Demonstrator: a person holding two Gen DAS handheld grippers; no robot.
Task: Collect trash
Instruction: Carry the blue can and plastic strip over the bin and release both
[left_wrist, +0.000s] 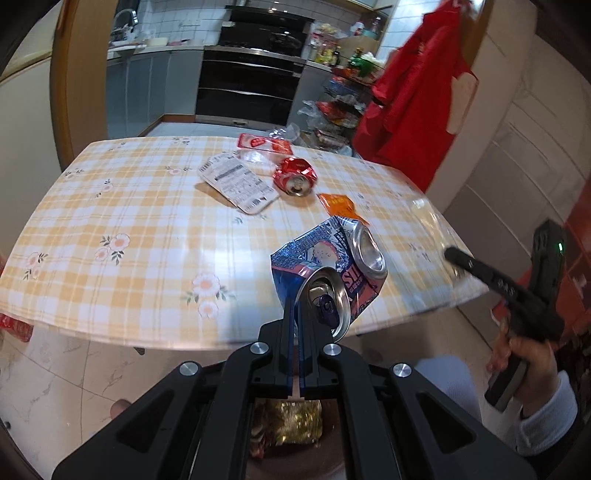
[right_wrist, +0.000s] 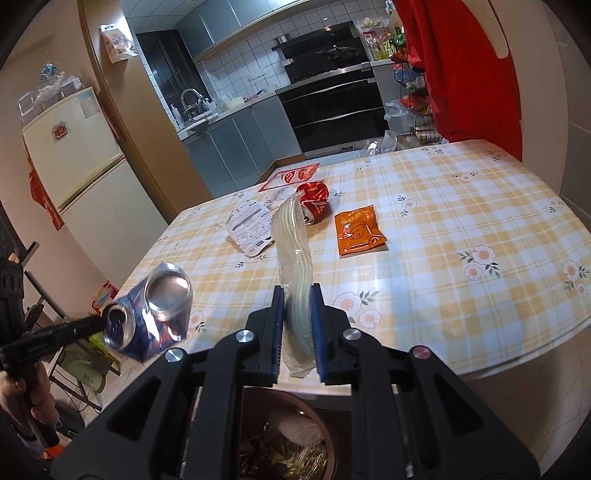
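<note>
My left gripper (left_wrist: 295, 308) is shut on the rim of a crushed blue can (left_wrist: 325, 269) and holds it above the near table edge; the can also shows in the right wrist view (right_wrist: 155, 310). My right gripper (right_wrist: 297, 295) is shut on a clear plastic sleeve (right_wrist: 293, 251) that stands up between its pads. On the checked table (left_wrist: 129, 221) lie a crushed red can (left_wrist: 295, 175), a white printed wrapper (left_wrist: 238, 182), a red-and-clear package (left_wrist: 264, 146) and an orange sachet (right_wrist: 358, 229). A bin with trash (right_wrist: 288, 443) sits below both grippers.
A red garment (left_wrist: 421, 92) hangs at the table's far right corner. A wire rack of groceries (left_wrist: 336, 110) stands behind the table. A fridge (right_wrist: 81, 166) stands to the left. The kitchen with an oven (left_wrist: 251, 85) lies beyond.
</note>
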